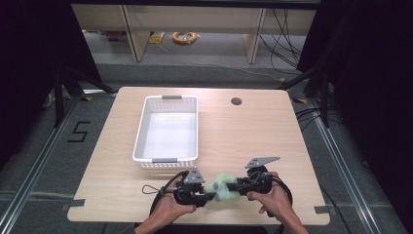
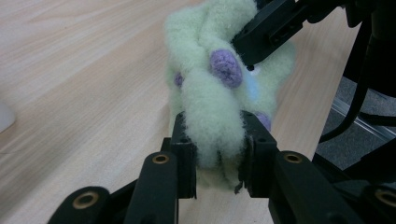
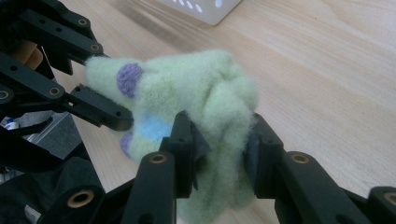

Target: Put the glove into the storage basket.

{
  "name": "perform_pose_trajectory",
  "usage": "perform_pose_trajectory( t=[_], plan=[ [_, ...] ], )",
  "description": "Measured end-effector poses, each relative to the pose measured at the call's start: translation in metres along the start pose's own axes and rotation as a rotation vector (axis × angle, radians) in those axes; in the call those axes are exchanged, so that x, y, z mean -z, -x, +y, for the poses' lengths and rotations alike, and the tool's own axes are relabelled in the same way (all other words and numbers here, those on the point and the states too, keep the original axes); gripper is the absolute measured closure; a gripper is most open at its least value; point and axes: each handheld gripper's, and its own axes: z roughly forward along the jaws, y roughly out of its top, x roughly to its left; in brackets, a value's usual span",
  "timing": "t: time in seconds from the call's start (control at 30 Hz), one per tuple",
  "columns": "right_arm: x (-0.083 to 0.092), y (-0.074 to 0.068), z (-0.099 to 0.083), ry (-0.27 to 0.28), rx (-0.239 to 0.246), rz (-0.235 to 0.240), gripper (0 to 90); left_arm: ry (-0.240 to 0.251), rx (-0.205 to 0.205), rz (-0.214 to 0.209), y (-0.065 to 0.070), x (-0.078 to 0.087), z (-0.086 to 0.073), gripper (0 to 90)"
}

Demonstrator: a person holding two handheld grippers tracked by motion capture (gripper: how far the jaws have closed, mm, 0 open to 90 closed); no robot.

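Note:
A fluffy pale-green sock point(image 1: 221, 186) with purple and blue spots hangs bunched between both grippers near the table's front edge. My left gripper point(image 1: 210, 196) is shut on one end of the sock point(image 2: 212, 123), its jaws pressing into the fabric. My right gripper point(image 1: 233, 185) is shut on the other end of the sock point(image 3: 219, 135). In the left gripper view the right gripper's jaws come in from the upper right. In the right gripper view the left gripper's jaws come in from the left.
A white plastic basket point(image 1: 141, 141) with grey handles stands at mid-table, just beyond the grippers. A round cable hole point(image 1: 236, 101) lies at the back right of the wooden table point(image 1: 272, 131). Shelving and cables stand on the floor beyond.

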Motion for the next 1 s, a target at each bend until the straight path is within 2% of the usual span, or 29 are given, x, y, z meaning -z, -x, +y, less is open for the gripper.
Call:
perform_pose_trajectory(
  t=[0.07,0.1,0.2,0.33,0.37,0.43,0.47,0.57,0.6,0.63,0.67,0.8,0.83,0.87,0.97,1.0],
  plan=[
    [0.0,-0.002,0.001,-0.005,-0.017,0.007,68.4,0.006,-0.01,-0.003,-0.001,0.002,0.002,70.3],
    [0.002,-0.001,0.003,0.0,0.003,-0.004,68.4,0.009,-0.009,-0.007,-0.001,0.004,0.003,70.2],
    [0.004,-0.003,0.008,0.011,0.008,-0.002,68.4,0.016,-0.015,-0.006,-0.002,0.009,0.007,70.2],
    [0.005,-0.007,0.016,0.006,0.022,0.002,68.3,0.028,0.005,-0.01,-0.004,0.014,0.01,70.2],
    [0.007,-0.011,0.018,-0.004,0.004,-0.005,68.3,0.035,0.001,-0.004,-0.004,0.016,0.011,70.2],
    [0.009,-0.012,0.024,0.009,0.039,-0.024,68.4,0.043,-0.006,0.0,-0.006,0.022,0.014,70.2],
    [0.01,-0.013,0.026,0.01,0.035,-0.007,68.3,0.049,-0.014,0.002,-0.006,0.024,0.016,70.1],
    [0.013,-0.019,0.034,0.024,0.031,-0.007,68.3,0.058,-0.018,0.005,-0.008,0.032,0.021,70.1],
    [0.014,-0.02,0.037,0.018,0.037,-0.012,68.3,0.055,-0.012,0.008,-0.007,0.035,0.023,70.1],
    [0.014,-0.019,0.04,0.029,0.069,-0.004,68.3,0.06,-0.027,0.007,-0.009,0.038,0.025,70.0],
    [0.015,-0.021,0.044,0.029,0.069,-0.009,68.3,0.065,-0.018,0.009,-0.009,0.04,0.027,70.0],
    [0.017,-0.028,0.055,0.037,0.076,-0.02,68.3,0.064,-0.033,0.018,-0.014,0.048,0.034,69.9],
    [0.018,-0.028,0.058,0.034,0.092,-0.032,68.3,0.057,-0.023,0.025,-0.014,0.05,0.034,69.9],
    [0.018,-0.028,0.06,0.029,0.086,-0.021,68.3,0.06,-0.029,0.023,-0.016,0.051,0.036,69.9],
    [0.017,-0.029,0.068,0.032,0.092,-0.033,68.3,0.065,-0.027,0.031,-0.02,0.057,0.039,69.9],
    [0.016,-0.031,0.07,0.031,0.08,-0.014,68.3,0.065,-0.029,0.039,-0.021,0.059,0.041,69.9]
  ],
)
